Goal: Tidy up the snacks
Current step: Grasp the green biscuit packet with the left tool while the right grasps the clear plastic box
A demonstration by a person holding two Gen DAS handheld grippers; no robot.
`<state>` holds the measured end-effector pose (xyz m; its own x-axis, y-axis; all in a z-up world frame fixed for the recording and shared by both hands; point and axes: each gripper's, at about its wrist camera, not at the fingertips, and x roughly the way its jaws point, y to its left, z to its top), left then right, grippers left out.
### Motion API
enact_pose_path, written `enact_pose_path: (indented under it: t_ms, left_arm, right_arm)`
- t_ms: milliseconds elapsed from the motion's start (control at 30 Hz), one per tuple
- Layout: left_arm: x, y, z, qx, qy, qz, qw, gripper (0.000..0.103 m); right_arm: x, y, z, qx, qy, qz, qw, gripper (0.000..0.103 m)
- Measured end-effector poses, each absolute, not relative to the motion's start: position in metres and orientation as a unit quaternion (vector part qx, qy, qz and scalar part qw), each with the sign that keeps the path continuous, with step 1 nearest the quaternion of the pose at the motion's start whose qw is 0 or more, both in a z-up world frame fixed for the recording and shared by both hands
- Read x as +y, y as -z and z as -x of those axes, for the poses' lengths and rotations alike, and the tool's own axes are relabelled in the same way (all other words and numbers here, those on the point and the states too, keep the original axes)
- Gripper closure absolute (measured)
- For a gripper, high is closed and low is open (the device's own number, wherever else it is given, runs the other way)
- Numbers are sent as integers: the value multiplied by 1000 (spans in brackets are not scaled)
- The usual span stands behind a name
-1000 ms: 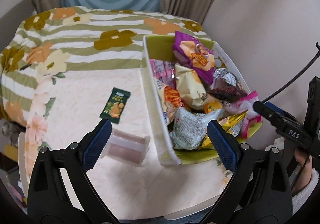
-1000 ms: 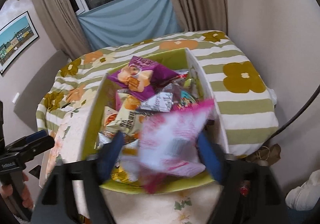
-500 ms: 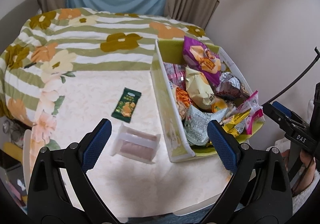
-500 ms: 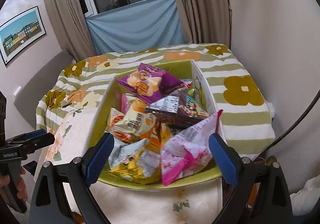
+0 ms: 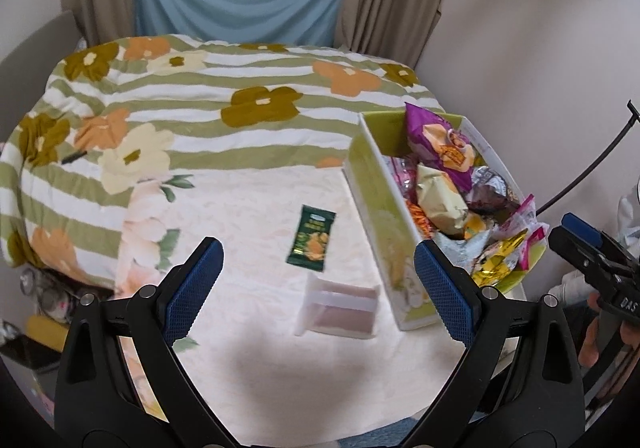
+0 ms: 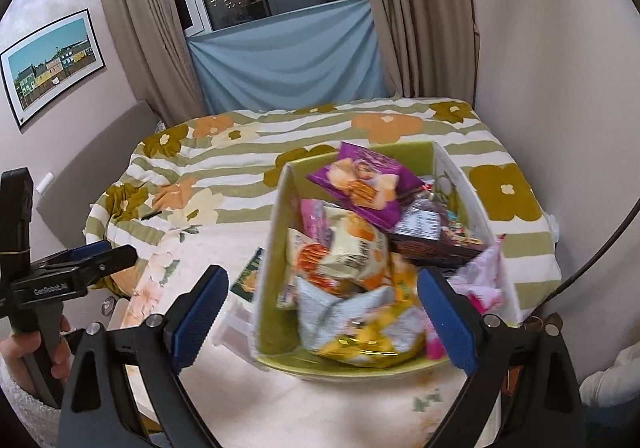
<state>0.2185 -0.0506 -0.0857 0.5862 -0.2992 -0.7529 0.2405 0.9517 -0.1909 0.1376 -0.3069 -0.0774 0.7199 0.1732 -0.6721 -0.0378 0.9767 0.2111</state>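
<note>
A green-and-white bin [image 5: 376, 200] full of snack packs stands at the right of the table, a purple pack [image 5: 436, 144] on top. A dark green packet [image 5: 312, 244] and a clear plastic box [image 5: 340, 308] lie on the table left of it. My left gripper [image 5: 317, 248] hangs open and empty above these two. My right gripper [image 6: 322, 276] is open and empty over the near end of the bin [image 6: 272, 248], where a pink packet [image 6: 484, 276] lies by the right wall. The purple pack [image 6: 364, 184] sits at the far end.
A bed with a floral striped blanket [image 5: 240, 88] lies beyond the table. A wall and a black cable [image 5: 592, 168] are close on the right. A hand holds the left gripper [image 6: 100, 256] at the left of the right wrist view.
Both grippers have drawn back and up from the bin. The pink packet, a blur between the right fingers a second ago, now rests in the bin.
</note>
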Motion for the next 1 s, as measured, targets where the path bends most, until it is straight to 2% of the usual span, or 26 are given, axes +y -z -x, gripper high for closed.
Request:
enact_pose_path:
  t_ms: [500, 867, 1000]
  left_arm:
    - [-1, 117, -282, 468, 228, -7, 854, 7]
    - [-62, 207, -338, 519, 315, -74, 791, 7]
    - [-87, 240, -357, 533, 322, -92, 777, 10]
  right_arm:
    - [-196, 111, -142, 398, -7, -117, 910, 9]
    - [-162, 188, -133, 448, 79, -141, 879, 9]
    - [-158, 217, -138, 460, 87, -150, 871, 9]
